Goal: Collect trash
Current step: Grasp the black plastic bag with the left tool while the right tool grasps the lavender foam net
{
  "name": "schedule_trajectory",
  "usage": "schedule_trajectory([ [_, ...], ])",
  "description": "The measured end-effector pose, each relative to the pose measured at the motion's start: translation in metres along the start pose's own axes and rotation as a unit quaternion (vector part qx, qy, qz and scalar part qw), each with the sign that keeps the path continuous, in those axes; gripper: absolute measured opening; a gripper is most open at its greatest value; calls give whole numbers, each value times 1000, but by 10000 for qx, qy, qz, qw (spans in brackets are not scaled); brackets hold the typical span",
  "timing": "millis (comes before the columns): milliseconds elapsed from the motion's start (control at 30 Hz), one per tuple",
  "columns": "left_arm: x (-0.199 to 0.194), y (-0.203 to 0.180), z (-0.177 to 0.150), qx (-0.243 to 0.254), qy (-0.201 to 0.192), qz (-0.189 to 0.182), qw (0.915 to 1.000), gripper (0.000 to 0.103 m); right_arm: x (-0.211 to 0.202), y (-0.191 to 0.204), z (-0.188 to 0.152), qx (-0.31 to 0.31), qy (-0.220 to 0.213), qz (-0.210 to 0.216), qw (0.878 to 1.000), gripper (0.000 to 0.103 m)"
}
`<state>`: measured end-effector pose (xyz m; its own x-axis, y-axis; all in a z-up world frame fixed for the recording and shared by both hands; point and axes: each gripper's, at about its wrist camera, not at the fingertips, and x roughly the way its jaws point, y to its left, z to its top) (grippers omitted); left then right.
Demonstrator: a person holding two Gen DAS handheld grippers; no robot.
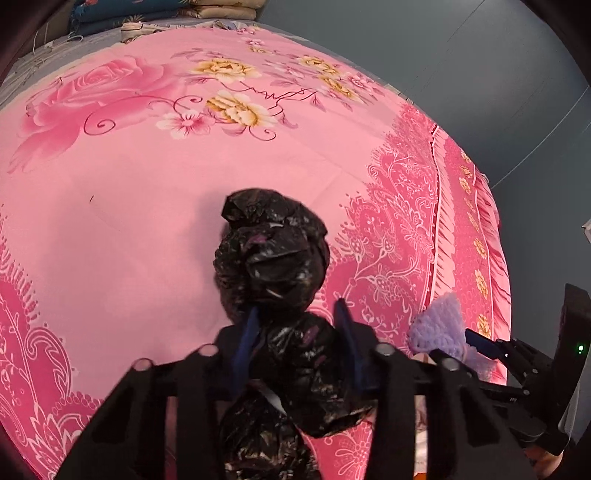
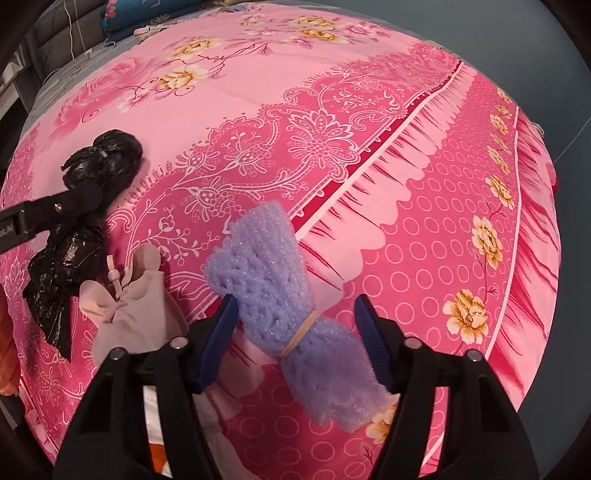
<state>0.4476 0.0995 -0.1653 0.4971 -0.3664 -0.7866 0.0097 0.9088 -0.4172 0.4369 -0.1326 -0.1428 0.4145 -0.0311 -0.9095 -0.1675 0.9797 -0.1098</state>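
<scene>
A crumpled black plastic bag lies on the pink flowered bedsheet. My left gripper is shut on the bag's narrow waist, with both blue pads against the plastic. The same bag shows at the left of the right wrist view. A purple foam net, bound by a rubber band, lies between the jaws of my right gripper. Those jaws stand open, and bare sheet shows between the foam and the right pad. In the left wrist view the purple foam net is at the right.
A pale pink drawstring pouch lies between the bag and the foam. Something orange sits at the left edge. Folded blankets are stacked at the far end of the bed. The bed drops to a grey-blue floor on the right.
</scene>
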Motion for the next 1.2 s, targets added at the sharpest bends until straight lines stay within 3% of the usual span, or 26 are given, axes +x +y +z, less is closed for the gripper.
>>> schedule_trajectory([
  [100,-3,3,-1,-78,-6,-114,9999,25,-2,7,-1,-105,-48,-90,9999,44],
  [300,-27,1,1,10,-247,-220,9995,23,-17,12,-1,-163,-228,-141,9995,28],
  [800,-82,5,-17,-74,-503,-256,9984,23,-77,5,-18,37,-542,-17,9985,25],
  [1200,-121,-17,-55,124,-580,-266,9979,23,-141,-15,-55,329,-843,209,9957,25],
])
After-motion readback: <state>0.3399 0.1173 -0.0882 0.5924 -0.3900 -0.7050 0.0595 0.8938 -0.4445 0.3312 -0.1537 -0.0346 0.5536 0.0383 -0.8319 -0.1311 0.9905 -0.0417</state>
